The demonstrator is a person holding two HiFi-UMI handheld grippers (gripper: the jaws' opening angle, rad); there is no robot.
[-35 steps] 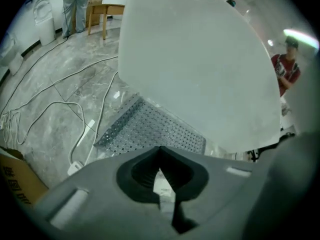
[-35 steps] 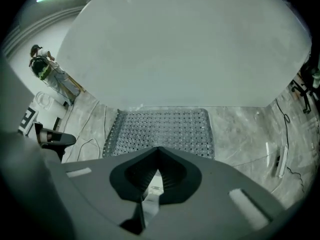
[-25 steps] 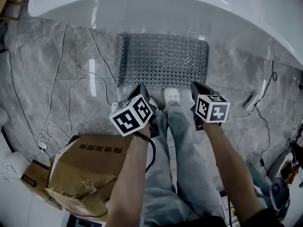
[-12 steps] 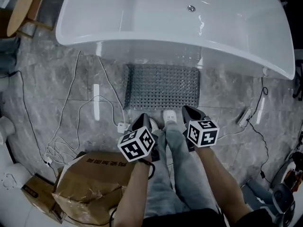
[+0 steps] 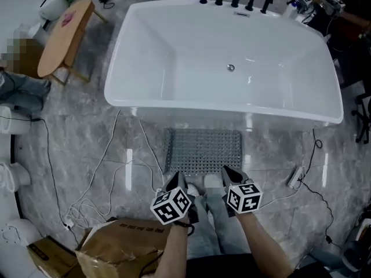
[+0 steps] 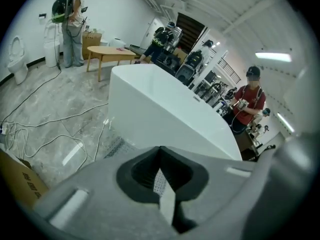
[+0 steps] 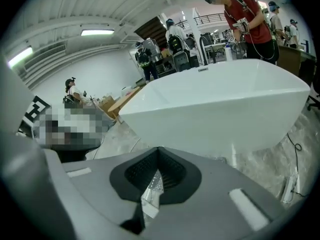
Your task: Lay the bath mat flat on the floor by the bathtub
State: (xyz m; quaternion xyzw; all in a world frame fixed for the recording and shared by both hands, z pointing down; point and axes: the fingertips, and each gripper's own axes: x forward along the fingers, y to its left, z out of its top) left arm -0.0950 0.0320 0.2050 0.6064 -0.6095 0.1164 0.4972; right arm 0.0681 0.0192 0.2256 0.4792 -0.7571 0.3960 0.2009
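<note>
Left gripper [image 5: 175, 181] closed, empty; grey bath mat [image 5: 203, 150] flat on the floor [image 5: 87, 149] against the bathtub [image 5: 226, 62], whole only in the head view; right gripper [image 5: 229, 175] closed, empty. Only the gripper views show a person in red [image 6: 248, 101] beyond the tub. A second ago both grippers were lower, at the mat's near edge

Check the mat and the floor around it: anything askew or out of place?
The bath mat lies flat and square to the bathtub, no corner turned up. Only oddities: loose white cables sprawl over the floor left of it, one passing close by its left edge, and a crumpled cardboard box sits nearby.
</note>
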